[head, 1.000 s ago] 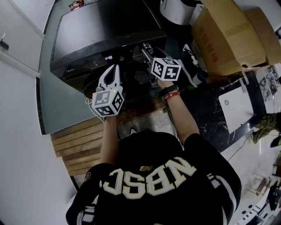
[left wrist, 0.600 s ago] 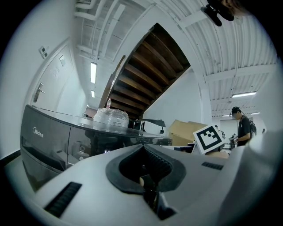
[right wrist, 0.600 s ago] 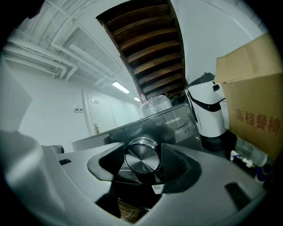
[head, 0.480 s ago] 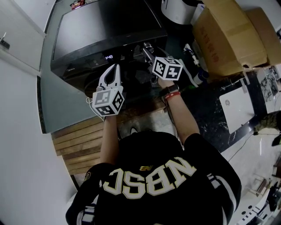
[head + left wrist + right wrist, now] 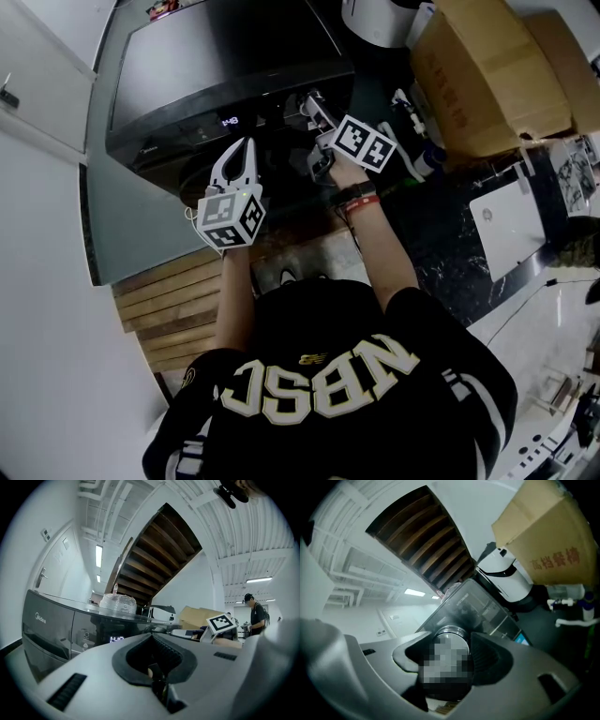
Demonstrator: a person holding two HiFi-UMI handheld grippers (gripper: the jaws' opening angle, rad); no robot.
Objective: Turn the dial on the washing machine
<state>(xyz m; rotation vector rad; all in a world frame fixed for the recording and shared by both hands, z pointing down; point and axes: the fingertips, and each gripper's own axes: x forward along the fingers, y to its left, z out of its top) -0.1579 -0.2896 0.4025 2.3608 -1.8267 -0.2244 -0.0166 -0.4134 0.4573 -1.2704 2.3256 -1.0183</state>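
Note:
The black washing machine (image 5: 225, 56) stands ahead of me, and its lit display (image 5: 231, 121) faces me. My right gripper (image 5: 317, 111) is at the panel's right end, tilted, shut on the silver-rimmed dial (image 5: 449, 632). In the right gripper view the dial fills the gap between the jaws of the right gripper (image 5: 450, 656), with a pad on each side; a mosaic patch covers its face. My left gripper (image 5: 247, 143) hangs shut and holds nothing, a little short of the panel below the display. In the left gripper view its tips (image 5: 151, 639) meet in front of the machine (image 5: 51, 625).
Cardboard boxes (image 5: 497, 66) and a white appliance (image 5: 375, 19) stand right of the machine, with spray bottles (image 5: 417, 150) beside them. A white flat device (image 5: 506, 225) lies on the dark counter. Wooden planks (image 5: 164, 309) are low on the left. A plastic-wrapped item (image 5: 118, 603) sits on the machine's lid.
The right gripper has rolled about its own axis on the dial, and its marker cube now sits tilted. The left gripper has stayed where it was.

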